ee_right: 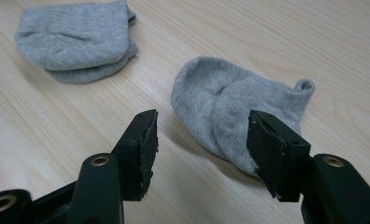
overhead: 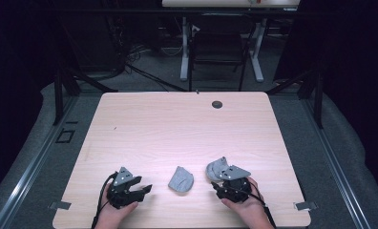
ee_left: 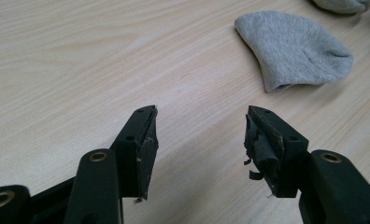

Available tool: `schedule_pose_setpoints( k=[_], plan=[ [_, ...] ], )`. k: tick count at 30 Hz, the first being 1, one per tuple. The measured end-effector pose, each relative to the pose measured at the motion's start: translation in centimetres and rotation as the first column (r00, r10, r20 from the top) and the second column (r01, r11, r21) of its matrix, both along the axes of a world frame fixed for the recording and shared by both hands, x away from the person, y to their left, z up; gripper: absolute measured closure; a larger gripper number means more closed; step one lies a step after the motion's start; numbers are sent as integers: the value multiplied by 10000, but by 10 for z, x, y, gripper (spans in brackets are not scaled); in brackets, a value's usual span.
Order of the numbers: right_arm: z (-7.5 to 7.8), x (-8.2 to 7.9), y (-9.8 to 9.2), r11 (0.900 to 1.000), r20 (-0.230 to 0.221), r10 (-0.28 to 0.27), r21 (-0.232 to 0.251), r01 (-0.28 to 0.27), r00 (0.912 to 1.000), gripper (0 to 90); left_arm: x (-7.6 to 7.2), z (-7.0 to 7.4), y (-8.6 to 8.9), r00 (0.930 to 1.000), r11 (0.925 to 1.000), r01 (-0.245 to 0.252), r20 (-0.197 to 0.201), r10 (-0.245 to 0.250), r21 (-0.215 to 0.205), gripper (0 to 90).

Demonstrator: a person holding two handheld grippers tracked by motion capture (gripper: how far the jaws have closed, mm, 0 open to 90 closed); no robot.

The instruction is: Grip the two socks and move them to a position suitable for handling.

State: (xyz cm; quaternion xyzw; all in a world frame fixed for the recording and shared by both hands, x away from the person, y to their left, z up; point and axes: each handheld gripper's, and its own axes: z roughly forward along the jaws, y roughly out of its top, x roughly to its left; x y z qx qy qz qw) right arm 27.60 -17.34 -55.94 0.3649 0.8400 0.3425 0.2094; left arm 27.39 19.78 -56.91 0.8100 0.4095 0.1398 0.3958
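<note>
Two grey socks lie near the front of the wooden table (overhead: pixel 177 124). A folded sock (overhead: pixel 181 180) (ee_left: pixel 293 49) (ee_right: pixel 75 39) rests between the hands. A second sock (overhead: pixel 217 168) (ee_right: pixel 230 102) (ee_left: pixel 342 4) lies flat just to its right, with a small loop at its cuff. My left gripper (overhead: pixel 146 189) (ee_left: pixel 199 126) stands open over bare wood, pointing toward the folded sock, a short way off. My right gripper (overhead: pixel 215 186) (ee_right: pixel 202 128) is open too, low over the table, with the near edge of the second sock just beyond its fingertips. Nothing is between either pair of jaws.
A dark round hole (overhead: pixel 217 104) sits near the table's far edge. Small metal brackets (overhead: pixel 59 205) (overhead: pixel 305 206) mark the front corners. Beyond the table stand a black chair (overhead: pixel 219 47) and white desk legs (overhead: pixel 183 47) on a grey floor.
</note>
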Motion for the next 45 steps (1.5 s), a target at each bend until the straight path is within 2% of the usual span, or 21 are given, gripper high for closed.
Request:
schedule_pose_setpoints(
  k=[7, 15, 24, 26, 30, 35, 38, 40, 41, 42, 44, 45],
  plan=[
    [-1, 1, -3, 9994, -247, -120, 335, 128, 9996, 486, 1, 0, -2, 10000, 10000, 33, 11, -33, -17, 441],
    [0, 2, -8, 9962, -448, -203, 838, 240, 9988, 501, 0, -1, -4, 10000, 10000, 27, 43, -27, 68, 441],
    [1, 1, -7, 9964, -357, -151, 833, 180, 9992, 505, 2, -2, -9, 9999, 9999, -75, -73, 74, -129, 438],
    [1, 1, -7, 9959, -320, -190, 880, 217, 9993, 507, 3, -1, -11, 9998, 9996, -52, -216, 46, -274, 412],
    [2, 1, -7, 9959, -309, -200, 872, 226, 9993, 508, 5, 2, -19, 9999, 9996, 0, -132, -4, -296, 385],
    [2, 1, -5, 9954, -234, -235, 923, 256, 9994, 508, 6, 10, -30, 9997, 9996, 112, -209, -118, -273, 432],
    [2, 1, -4, 9954, -192, -220, 923, 237, 9996, 508, 6, 13, -34, 9998, 9989, -66, -175, 58, -457, 415],
    [3, 0, -4, 9955, -161, -165, 935, 179, 9997, 508, 8, 15, -42, 9985, 9940, -63, -540, 4, -1096, 324],
    [3, 0, -4, 9953, -121, -167, 957, 178, 9998, 508, 9, 16, -45, 9971, 9921, 16, -752, -111, -1252, 318],
    [3, 0, -4, 9948, -89, -175, 999, 183, 9998, 509, 9, 17, -49, 9963, 9929, 137, -827, -235, -1181, 320],
    [3, 0, -4, 9947, -60, -180, 1010, 185, 9998, 510, 10, 18, -54, 9973, 9965, 321, -627, -369, -766, 400],
    [3, 0, -4, 9946, -56, -184, 1025, 188, 9998, 510, 10, 18, -54, 9973, 9965, 321, -627, -369, -766, 414]
  ],
)
